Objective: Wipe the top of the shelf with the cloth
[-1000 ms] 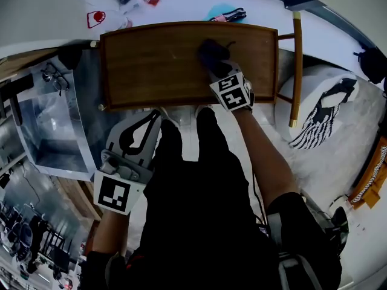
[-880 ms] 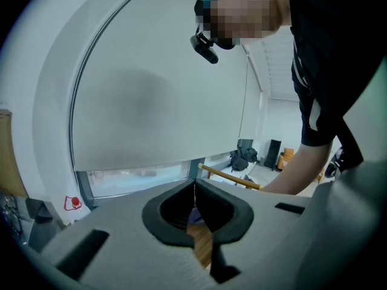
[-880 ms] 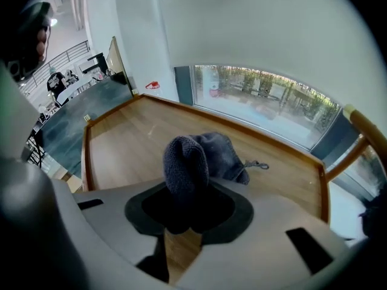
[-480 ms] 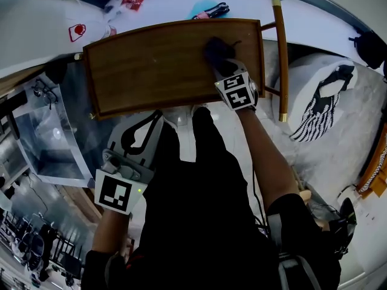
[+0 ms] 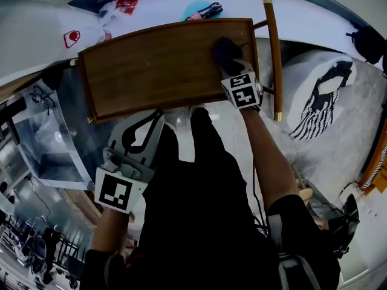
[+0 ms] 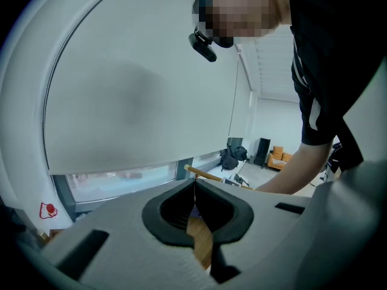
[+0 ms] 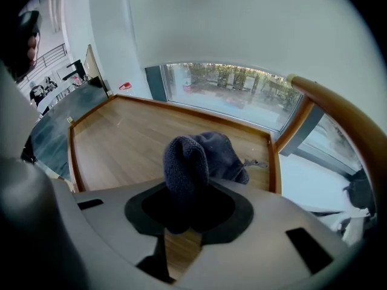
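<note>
Since the earlier frames, the cloth [image 5: 225, 50] has shifted toward the 3 o'clock end of the shelf [image 5: 151, 71] top; it lies on the wood, pinched by the right hand-held gripper [image 5: 234, 70]. The right forearm extends toward 12 o'clock. The left hand-held gripper [image 5: 152, 121], jaws pressed together and empty, hangs just short of the shelf's near edge.

Cloth [image 5: 222, 46], clamped in the right gripper [image 5: 230, 64], is dragged rightward over the shelf top [image 5: 151, 71]. It was just right of centre a second ago and is now brought close to the right edge. In the head view, the shelf is shifted left and tilted more.
</note>
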Demonstrator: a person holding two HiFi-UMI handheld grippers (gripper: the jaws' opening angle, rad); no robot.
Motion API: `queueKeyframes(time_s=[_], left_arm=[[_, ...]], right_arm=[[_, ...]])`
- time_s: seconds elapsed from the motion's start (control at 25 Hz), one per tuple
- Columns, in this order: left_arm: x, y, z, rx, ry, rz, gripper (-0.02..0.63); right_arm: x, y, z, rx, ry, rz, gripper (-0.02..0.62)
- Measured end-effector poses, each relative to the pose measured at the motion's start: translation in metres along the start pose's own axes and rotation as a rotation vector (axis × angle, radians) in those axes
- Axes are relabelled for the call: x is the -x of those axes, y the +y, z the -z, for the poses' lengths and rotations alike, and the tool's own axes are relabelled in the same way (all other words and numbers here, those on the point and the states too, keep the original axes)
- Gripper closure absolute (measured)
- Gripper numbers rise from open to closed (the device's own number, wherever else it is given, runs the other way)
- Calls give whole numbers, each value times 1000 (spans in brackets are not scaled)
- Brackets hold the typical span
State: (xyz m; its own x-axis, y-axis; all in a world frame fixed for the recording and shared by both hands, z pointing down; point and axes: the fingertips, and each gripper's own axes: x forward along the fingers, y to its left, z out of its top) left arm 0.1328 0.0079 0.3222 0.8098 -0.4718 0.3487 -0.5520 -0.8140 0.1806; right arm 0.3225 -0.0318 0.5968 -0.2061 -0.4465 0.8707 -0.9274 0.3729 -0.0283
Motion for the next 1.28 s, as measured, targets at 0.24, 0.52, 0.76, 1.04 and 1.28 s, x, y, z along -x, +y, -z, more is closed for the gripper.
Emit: queueKeyframes(time_s=[0.24,0.52,0.76,1.04,1.28], left_arm=[[3,0,-3,0,-16,-5,583],[36,16,-3,12,-36,-58,583],[79,37,3,35,-58,-129,583],[139,67,18,66,-75,-225,583],[186,88,34,98,-91,-300,583]], right_arm=[[5,-3,-3,-3,1,14,494],[13,36,-41,41,-56,-24,494],[14,104,-92,130,-118,-102,494],[3,195,-137,216,-156,-200,494],[-8,265,-153,298,-154,-269,494]])
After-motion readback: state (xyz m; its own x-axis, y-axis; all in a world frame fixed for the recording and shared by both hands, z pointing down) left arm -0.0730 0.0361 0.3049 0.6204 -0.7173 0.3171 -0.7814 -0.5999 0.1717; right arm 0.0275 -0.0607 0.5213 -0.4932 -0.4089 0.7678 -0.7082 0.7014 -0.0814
